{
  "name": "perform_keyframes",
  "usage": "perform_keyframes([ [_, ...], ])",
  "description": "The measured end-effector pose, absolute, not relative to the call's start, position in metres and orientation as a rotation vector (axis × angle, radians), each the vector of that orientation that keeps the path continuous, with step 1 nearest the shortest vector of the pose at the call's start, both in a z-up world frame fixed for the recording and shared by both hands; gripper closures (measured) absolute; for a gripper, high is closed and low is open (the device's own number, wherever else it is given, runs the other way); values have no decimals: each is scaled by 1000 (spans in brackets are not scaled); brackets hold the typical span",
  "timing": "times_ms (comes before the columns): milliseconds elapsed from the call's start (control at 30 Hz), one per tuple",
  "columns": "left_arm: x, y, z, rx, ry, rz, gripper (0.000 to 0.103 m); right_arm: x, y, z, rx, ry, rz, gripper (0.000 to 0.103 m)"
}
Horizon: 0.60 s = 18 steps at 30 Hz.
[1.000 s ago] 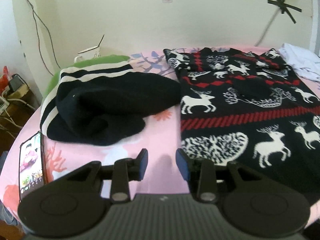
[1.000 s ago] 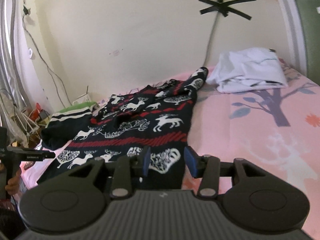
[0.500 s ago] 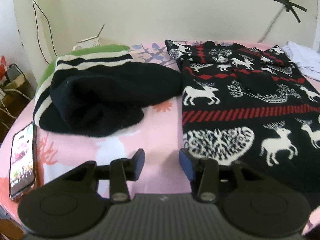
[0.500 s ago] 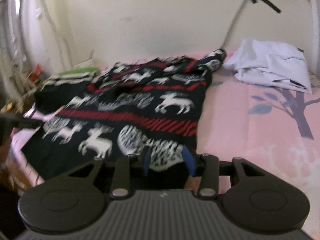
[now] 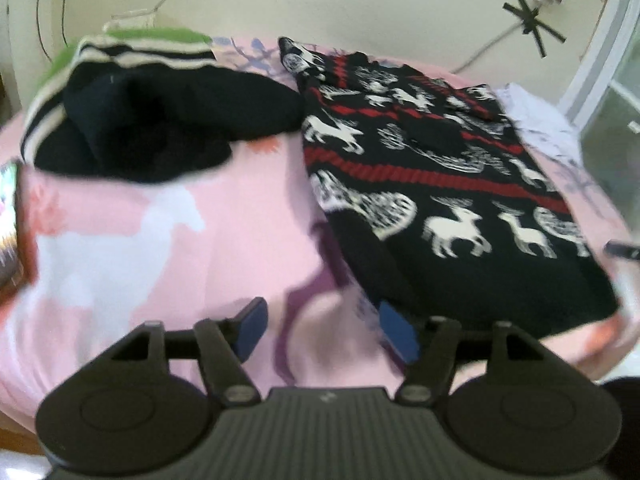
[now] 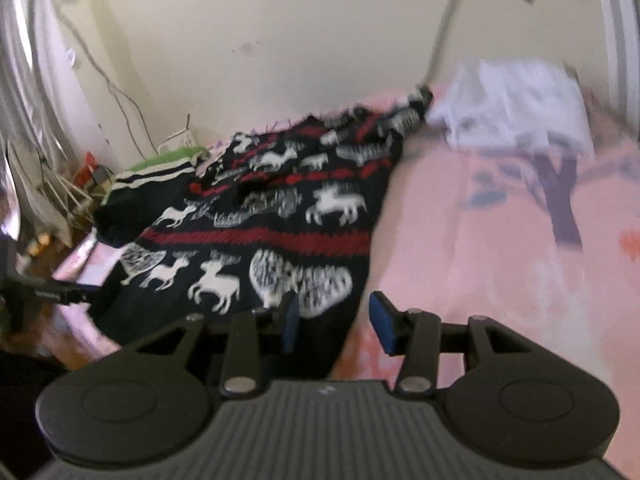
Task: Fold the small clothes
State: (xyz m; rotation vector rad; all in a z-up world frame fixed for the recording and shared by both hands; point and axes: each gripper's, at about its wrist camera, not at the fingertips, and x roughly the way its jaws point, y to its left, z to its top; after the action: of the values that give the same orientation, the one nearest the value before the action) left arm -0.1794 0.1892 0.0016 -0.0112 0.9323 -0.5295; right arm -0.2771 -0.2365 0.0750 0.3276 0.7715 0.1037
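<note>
A black sweater with white reindeer and red stripes lies spread flat on the pink bedsheet; it also shows in the right wrist view. My left gripper is open and empty, low at the sweater's near left corner. My right gripper is open and empty, its fingers straddling the sweater's near right edge. The left gripper's tip shows at the far left of the right wrist view.
A black garment with white stripes and a green one lie piled to the left of the sweater. A phone lies at the bed's left edge. White folded clothes sit at the back right by the wall.
Both grippers have moved in toward the sweater's near edge and opened wider. The left one has swung right toward the near left corner. Both views are motion-blurred.
</note>
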Motion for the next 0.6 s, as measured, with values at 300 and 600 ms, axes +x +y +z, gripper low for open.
perform_keyframes([
  [300, -177, 213, 9, -205, 965, -601, 22, -302, -224, 52, 444, 868, 262, 47],
  [600, -175, 203, 0, -178, 962, -553, 28, -284, -209, 42, 530, 835, 360, 53],
])
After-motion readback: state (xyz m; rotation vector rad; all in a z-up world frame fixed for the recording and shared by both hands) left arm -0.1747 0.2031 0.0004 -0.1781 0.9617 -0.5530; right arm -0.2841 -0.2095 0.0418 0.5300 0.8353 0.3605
